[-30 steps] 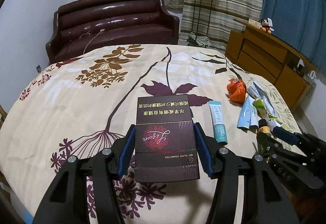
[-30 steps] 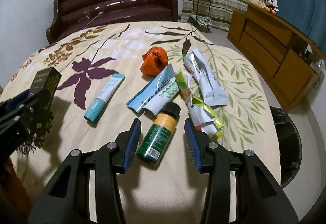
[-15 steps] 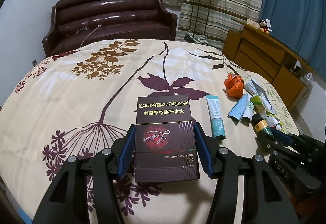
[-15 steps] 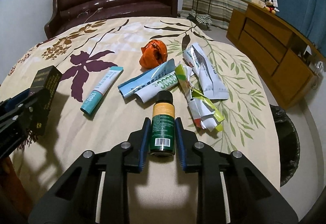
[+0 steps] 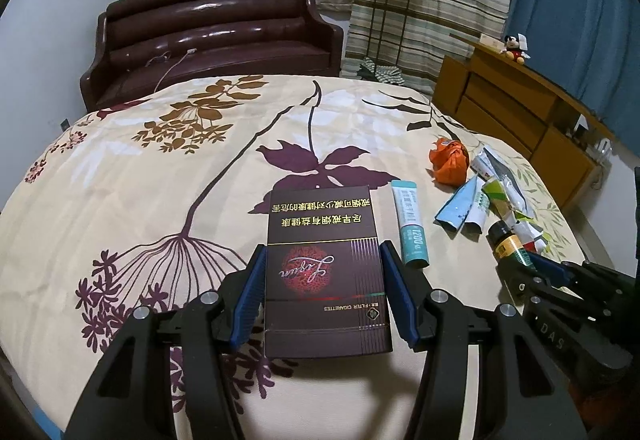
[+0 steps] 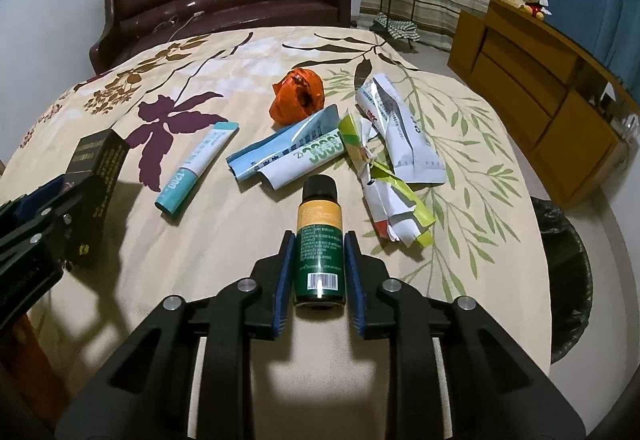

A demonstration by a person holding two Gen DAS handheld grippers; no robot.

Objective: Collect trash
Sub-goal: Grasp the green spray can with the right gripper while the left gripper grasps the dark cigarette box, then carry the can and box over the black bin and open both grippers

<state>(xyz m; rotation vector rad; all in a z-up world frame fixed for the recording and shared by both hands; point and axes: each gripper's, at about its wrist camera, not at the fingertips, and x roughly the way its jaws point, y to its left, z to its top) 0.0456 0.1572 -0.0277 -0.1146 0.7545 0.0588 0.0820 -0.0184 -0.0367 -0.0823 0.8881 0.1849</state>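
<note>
My left gripper [image 5: 323, 260] is shut on a dark maroon cigarette box [image 5: 324, 272] and holds it above the floral tablecloth [image 5: 160, 199]. My right gripper [image 6: 319, 244] is shut on a green and yellow bottle with a black cap [image 6: 320, 236], lifted slightly off the cloth. Lying on the cloth are a teal tube [image 6: 196, 169], an orange crumpled wrapper [image 6: 298, 95], blue and white flattened tubes [image 6: 296, 151], a white sachet [image 6: 400, 135] and a yellow-green wrapper [image 6: 384, 183]. The left gripper with the box also shows at the left of the right wrist view [image 6: 92, 175].
A black trash bin [image 6: 568, 272] stands on the floor beyond the table's right edge. A wooden cabinet [image 6: 540, 87] lies further right. A brown leather sofa [image 5: 216, 35] and a plant stand [image 5: 394, 11] are behind the table.
My right gripper has closed on the green bottle, turned it lengthwise and lifted it a little. My left gripper has kept hold of the cigarette box and shifted slightly.
</note>
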